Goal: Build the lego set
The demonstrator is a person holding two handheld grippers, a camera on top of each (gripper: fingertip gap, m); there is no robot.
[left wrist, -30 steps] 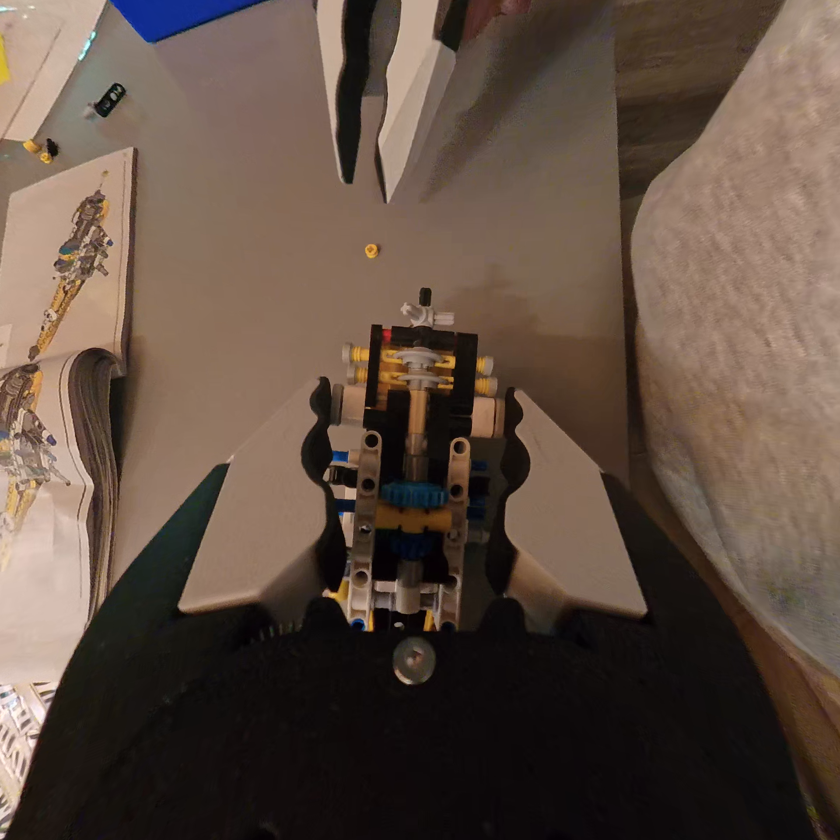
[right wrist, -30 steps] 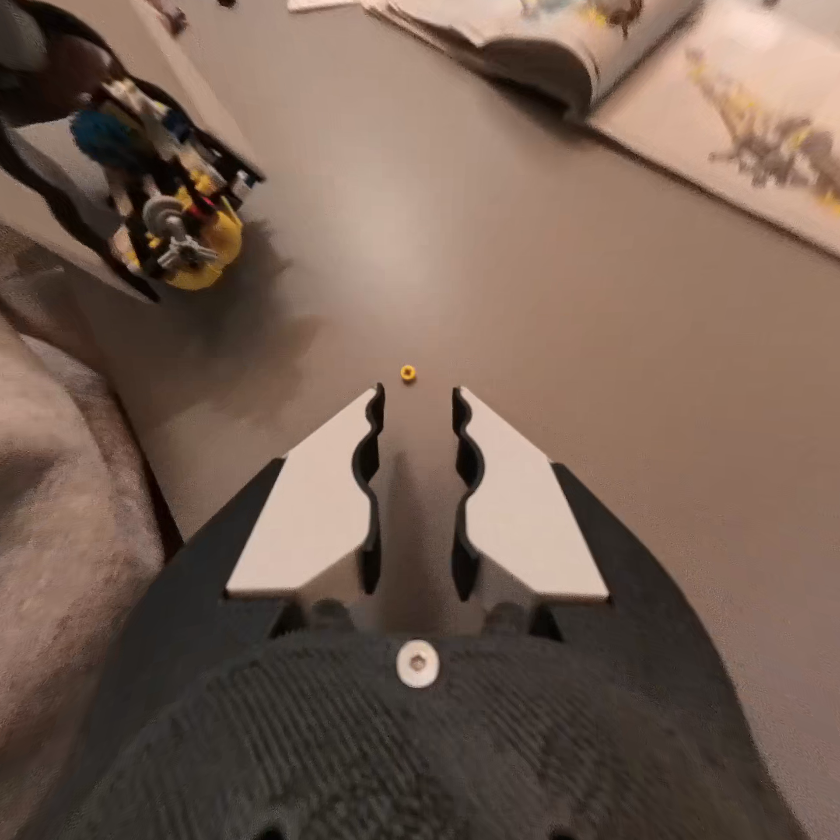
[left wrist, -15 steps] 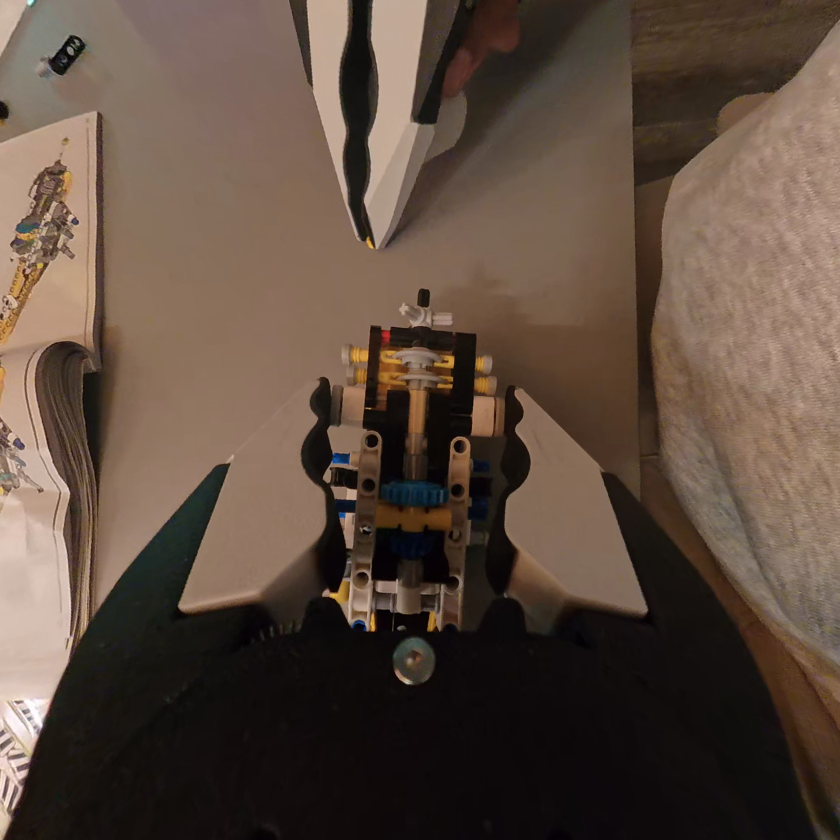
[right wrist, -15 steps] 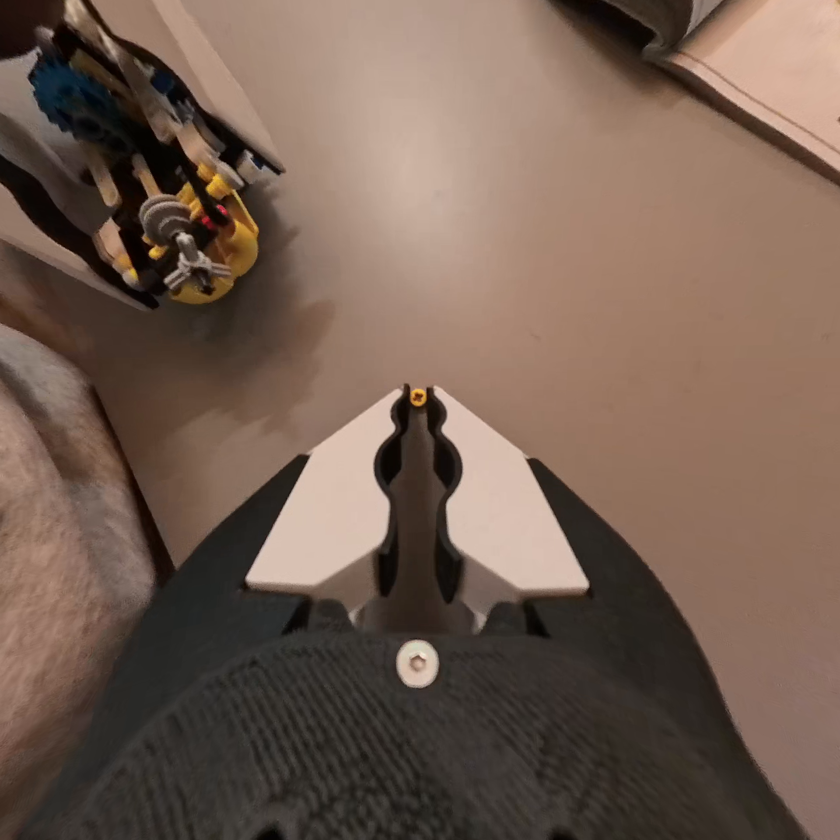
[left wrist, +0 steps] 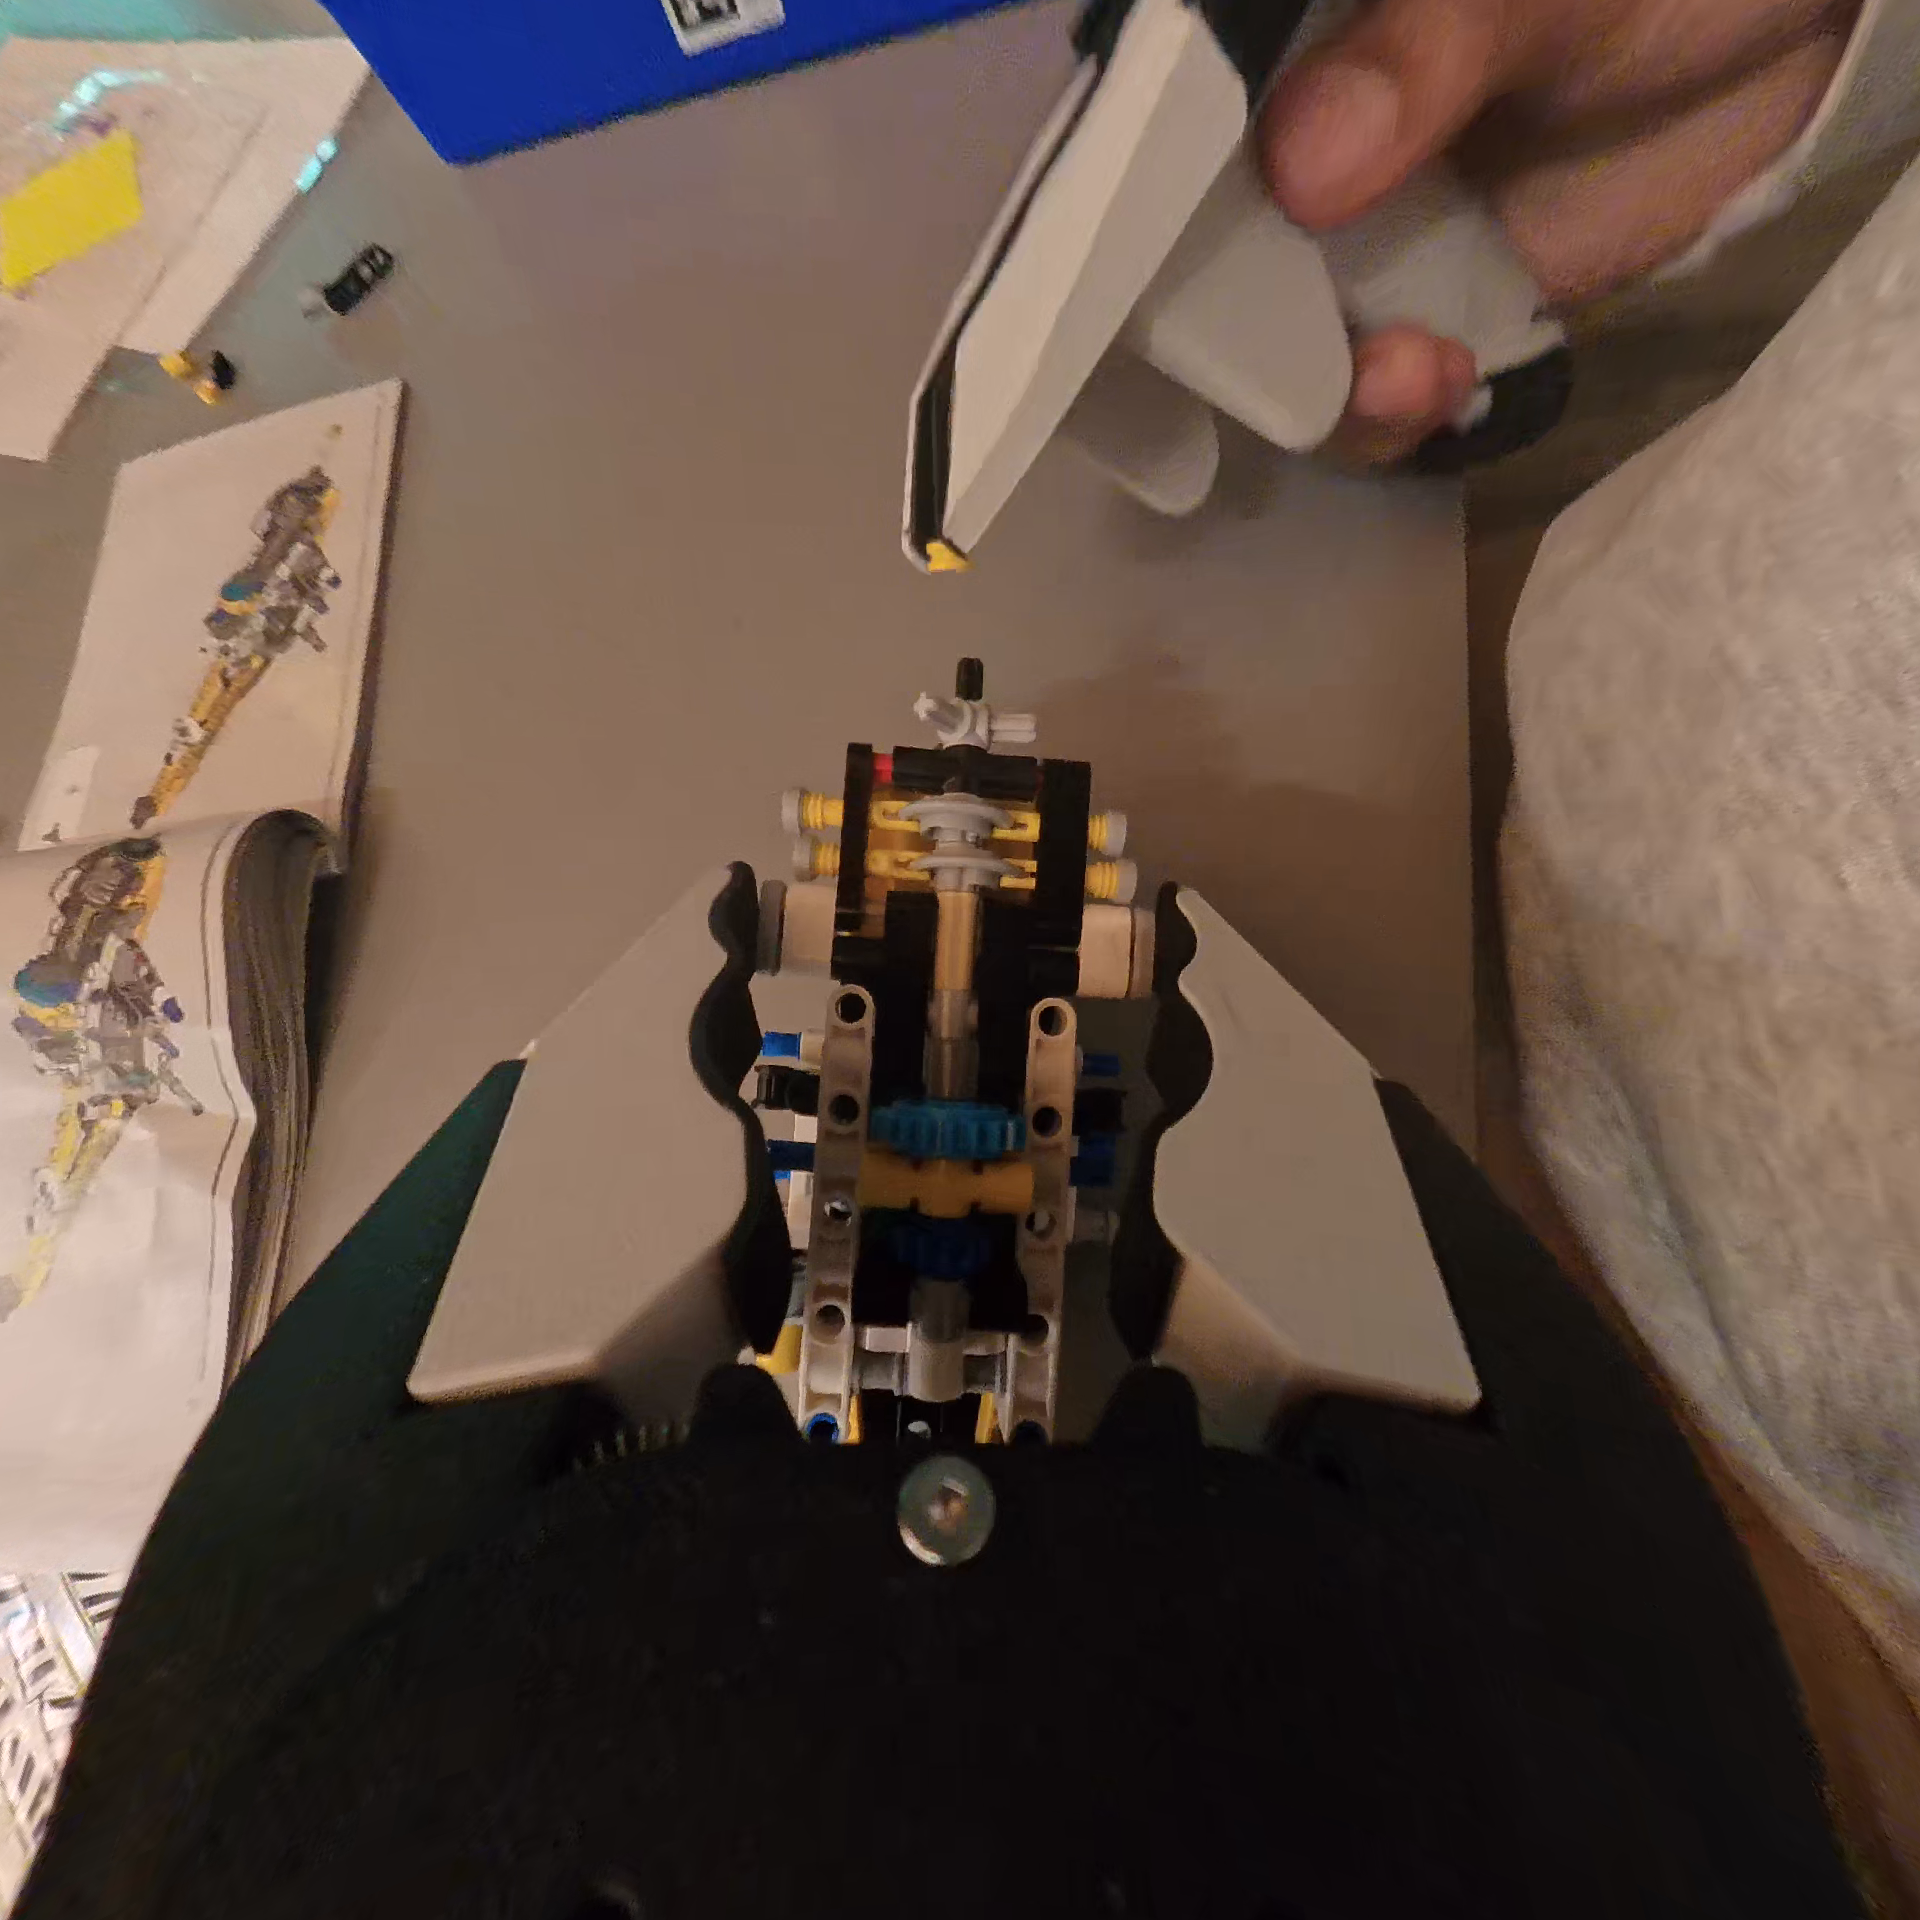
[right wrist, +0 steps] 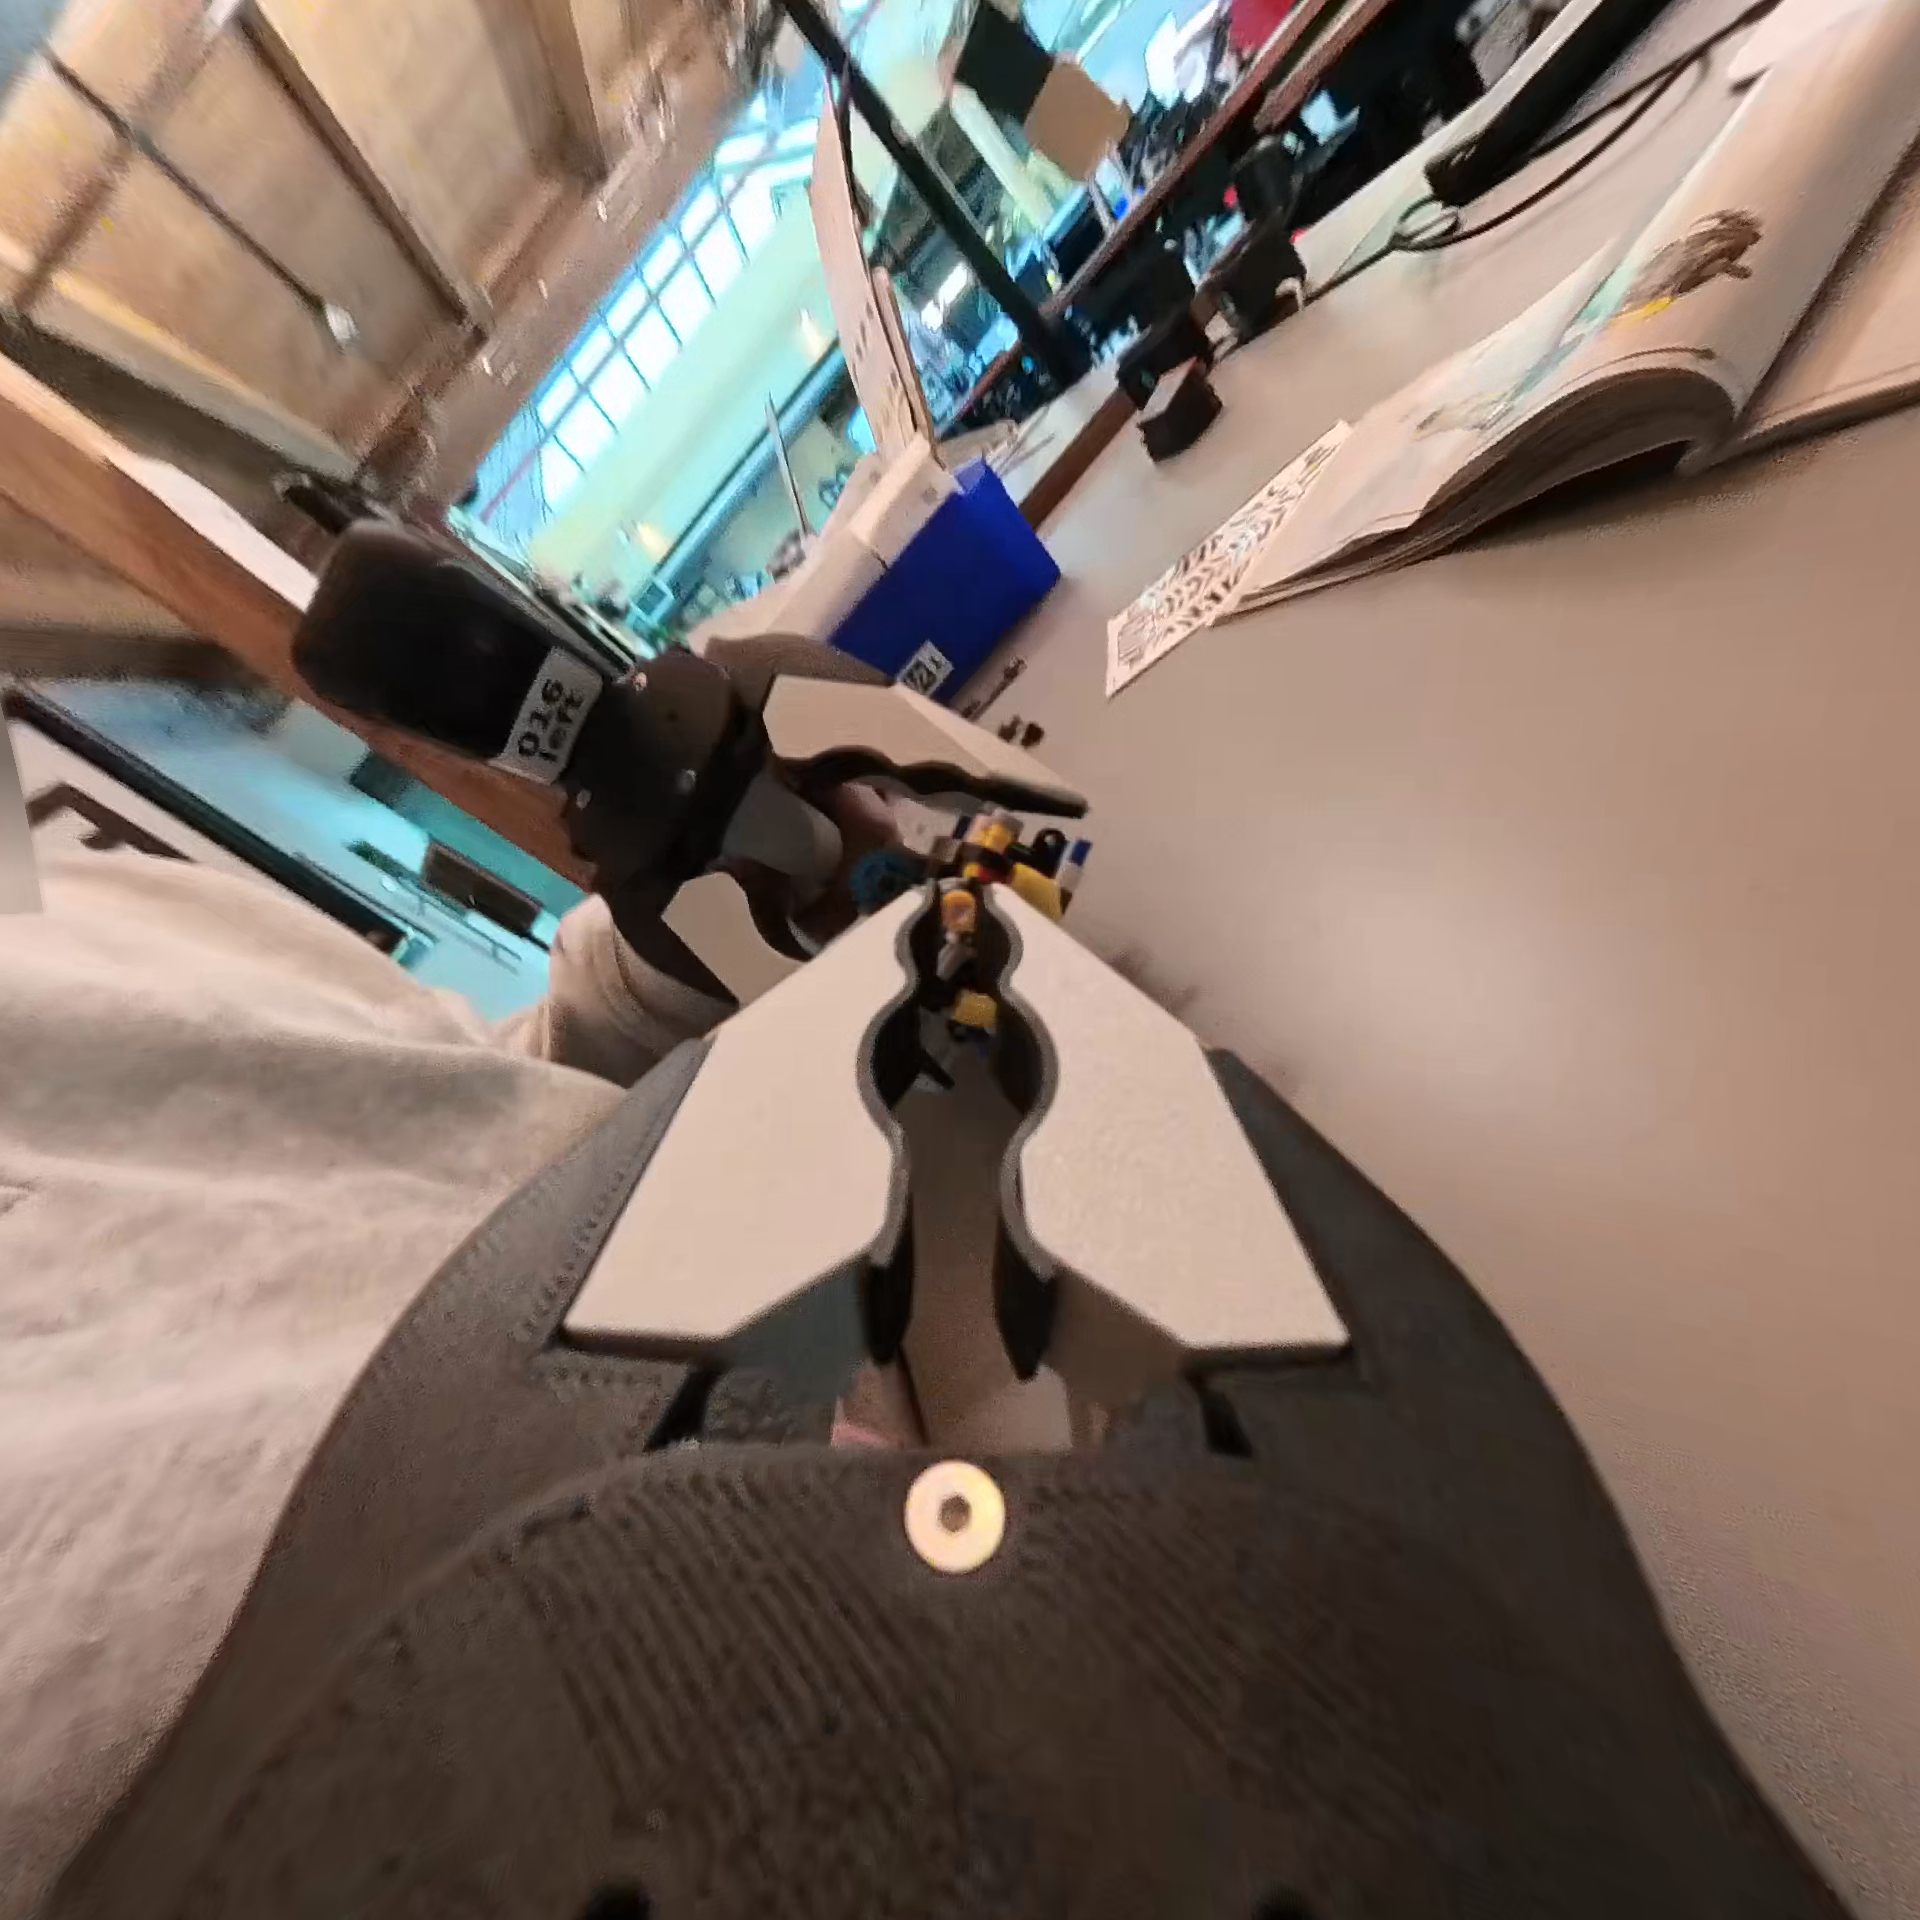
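Surface (left wrist: 644,540): grey and matt; it carried the loose parts and papers, and the model was held above it.
Instruction booklet (left wrist: 177,935): lay open at the left of the left wrist view, well apart from the model.
Blue box (left wrist: 623,62): stood at the far edge of the surface.
Left gripper (left wrist: 951,914): its two pale fingers were closed onto the flanks of the model, pinching it at about mid-length, with the front end projecting beyond the tips.
Lego model (left wrist: 951,1039): a partly built block of black, grey and yellow beams around a central axle with blue gears. Judged light and rigid as a whole, but held together by friction pins; a push along the axle could slide parts apart. The beam sides, where it was gripped, appeared the soundest hold.
Right gripper (left wrist: 935,545): tips pressed together on the small yellow piece, poised just beyond the front of the model, not touching it.
Black axle tip (left wrist: 968,675): stood proud at the front end of the model, above a small grey connector (left wrist: 971,717); judged the likely seat for the yellow piece.
Yellow piece (left wrist: 943,559): tiny, hard and smooth, so judged apt to twist or spring out of the pinch; only its edge showed between the tips.
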